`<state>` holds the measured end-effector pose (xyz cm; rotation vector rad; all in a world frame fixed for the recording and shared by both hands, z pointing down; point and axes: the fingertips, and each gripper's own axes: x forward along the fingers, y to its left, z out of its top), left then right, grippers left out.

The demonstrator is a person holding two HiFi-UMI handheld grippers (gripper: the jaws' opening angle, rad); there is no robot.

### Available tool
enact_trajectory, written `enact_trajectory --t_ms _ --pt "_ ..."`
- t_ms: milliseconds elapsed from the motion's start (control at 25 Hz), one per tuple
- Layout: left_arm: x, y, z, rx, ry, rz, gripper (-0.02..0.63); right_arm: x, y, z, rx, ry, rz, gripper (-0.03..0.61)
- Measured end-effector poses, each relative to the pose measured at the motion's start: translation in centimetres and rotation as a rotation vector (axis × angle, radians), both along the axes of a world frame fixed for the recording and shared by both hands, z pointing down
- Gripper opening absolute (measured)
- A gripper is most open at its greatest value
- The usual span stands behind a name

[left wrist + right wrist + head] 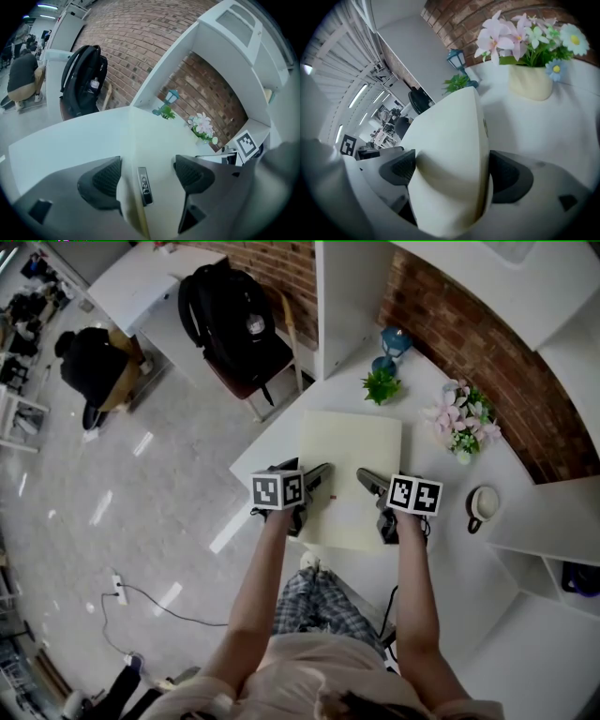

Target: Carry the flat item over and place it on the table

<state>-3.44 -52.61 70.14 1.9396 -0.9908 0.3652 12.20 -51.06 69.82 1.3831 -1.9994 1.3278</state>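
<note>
A flat cream-coloured item (352, 465) is held level just above the white table (450, 563), its far edge towards the brick wall. My left gripper (317, 480) grips its near left edge and my right gripper (368, 486) its near right part. In the left gripper view the item (157, 140) runs between the two pads, with a small metal tag (144, 185) on it, and the left gripper (146, 177) is shut on it. In the right gripper view the item (450, 136) bulges between the pads of the right gripper (450, 172), which is shut on it.
Beyond the item stand a small green plant (381, 385), a blue lantern (395, 340) and a vase of pink flowers (461, 423). A cup (483, 505) sits at the right. A black backpack (234, 320) rests on a chair to the left, and a person (94, 367) crouches further left.
</note>
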Motion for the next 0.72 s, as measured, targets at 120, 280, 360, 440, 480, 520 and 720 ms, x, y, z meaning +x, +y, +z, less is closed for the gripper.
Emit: enact_trajectory --t_ms 120,280,360,440,480,520,720 --pt "0.01 0.04 0.29 -0.013 -0.013 0.011 0.351 0.08 0.21 0.6 -0.025 -0.007 0.008 0.497" --pt "0.0 -0.05 0.32 -0.022 -0.017 0.014 0.351 0.08 0.12 0.71 -0.039 -0.016 0.002 0.497" --pt "-0.05 -0.05 0.35 -0.023 -0.014 0.011 0.351 0.05 0.14 0.78 -0.042 -0.02 0.003 0.497" --pt "-0.09 -0.12 0.3 -0.024 -0.013 0.012 0.351 0.02 0.09 0.72 -0.042 -0.023 0.003 0.497" --pt "-0.09 -0.15 0.27 -0.024 -0.011 0.013 0.351 0.01 0.05 0.68 -0.04 -0.026 0.003 0.497" --pt "-0.08 -0.17 0.25 -0.024 -0.009 0.014 0.351 0.02 0.04 0.65 -0.037 -0.03 0.003 0.497" --pt "-0.33 -0.46 -0.18 0.01 -0.023 0.02 0.351 0.06 0.17 0.4 -0.013 -0.055 0.013 0.497"
